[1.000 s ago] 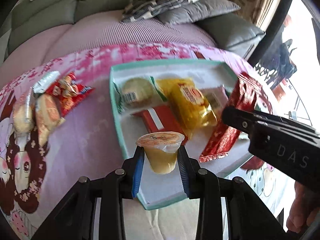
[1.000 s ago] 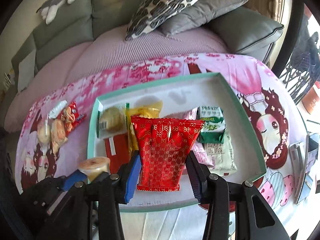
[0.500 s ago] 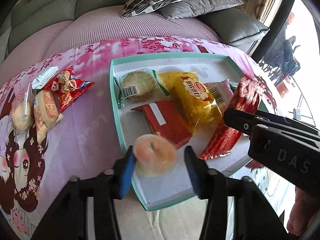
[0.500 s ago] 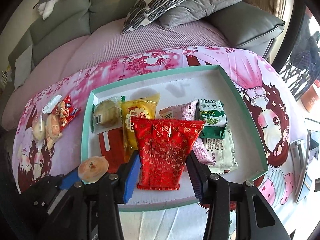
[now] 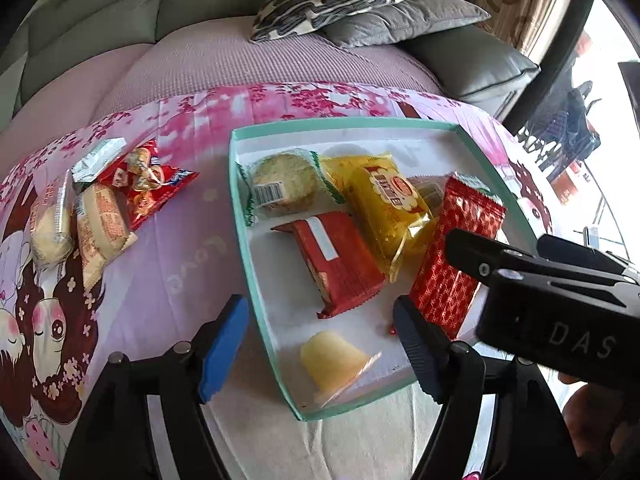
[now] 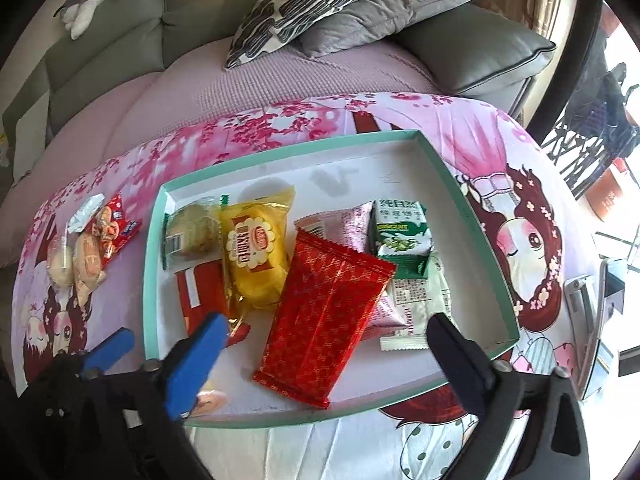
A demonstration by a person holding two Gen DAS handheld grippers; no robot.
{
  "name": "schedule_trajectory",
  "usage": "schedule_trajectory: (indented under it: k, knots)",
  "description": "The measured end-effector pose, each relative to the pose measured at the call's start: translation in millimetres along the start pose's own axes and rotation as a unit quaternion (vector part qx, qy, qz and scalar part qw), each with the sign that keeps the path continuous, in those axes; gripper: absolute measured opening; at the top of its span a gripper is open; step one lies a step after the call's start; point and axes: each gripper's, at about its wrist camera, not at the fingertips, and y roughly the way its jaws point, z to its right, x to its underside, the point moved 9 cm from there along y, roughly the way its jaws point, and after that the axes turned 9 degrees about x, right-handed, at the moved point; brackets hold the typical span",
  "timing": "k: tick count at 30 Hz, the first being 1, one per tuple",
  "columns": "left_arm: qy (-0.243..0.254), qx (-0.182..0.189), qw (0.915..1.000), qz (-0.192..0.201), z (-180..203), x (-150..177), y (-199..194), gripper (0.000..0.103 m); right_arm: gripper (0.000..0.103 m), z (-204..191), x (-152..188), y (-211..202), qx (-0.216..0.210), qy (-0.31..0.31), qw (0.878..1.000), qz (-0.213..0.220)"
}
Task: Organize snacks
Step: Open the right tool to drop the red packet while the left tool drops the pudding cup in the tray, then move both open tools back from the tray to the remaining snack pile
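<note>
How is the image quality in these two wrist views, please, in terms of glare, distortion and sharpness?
Left wrist view: the window at the right is blown out white, the fisheye bows the teal tray, and the snacks are sharp, the jelly cup included. Right wrist view: the same barrel distortion, black vignette corners, glare at the right edge, and soft gripper shadows on the tray floor.
</note>
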Motion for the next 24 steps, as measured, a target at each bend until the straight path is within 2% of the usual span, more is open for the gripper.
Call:
schedule_trajectory:
  k: [3,6,9,11,17,19,20,24]
  knots:
    - [-0.014,-0.004,0.9999,0.010,-9,-3,-7,0.078,0.103,5,-1,1,0.004,0.007,1.000,0.000]
    - [-0.043,-0.005,0.9988,0.023,-24,-6,-14,0.078,0.103,10,-1,2,0.012,0.015,1.000,-0.001]
    - [-0.080,-0.021,0.9957,0.041,-46,-9,-23,0.080,0.103,13,-1,2,0.013,0.021,1.000,0.000]
    - [-0.109,-0.036,0.9920,0.053,-64,-10,-29,0.087,0.103,13,-1,2,0.014,0.020,1.000,-0.001]
    - [-0.169,-0.067,0.9800,0.082,-105,-9,-43,0.090,0.103,6,-1,0,0.010,0.012,1.000,0.001]
    - [-0.186,-0.080,0.9749,0.092,-117,-8,-48,0.100,0.103,4,-1,-1,0.007,0.008,1.000,0.002]
    - [-0.195,-0.087,0.9717,0.100,-126,-7,-51,0.102,0.103,2,-1,-1,0.005,0.006,1.000,0.003]
    - [-0.221,-0.105,0.9635,0.109,-148,-2,-58,0.103,0.103,-6,-1,-2,-0.006,-0.005,1.000,0.006]
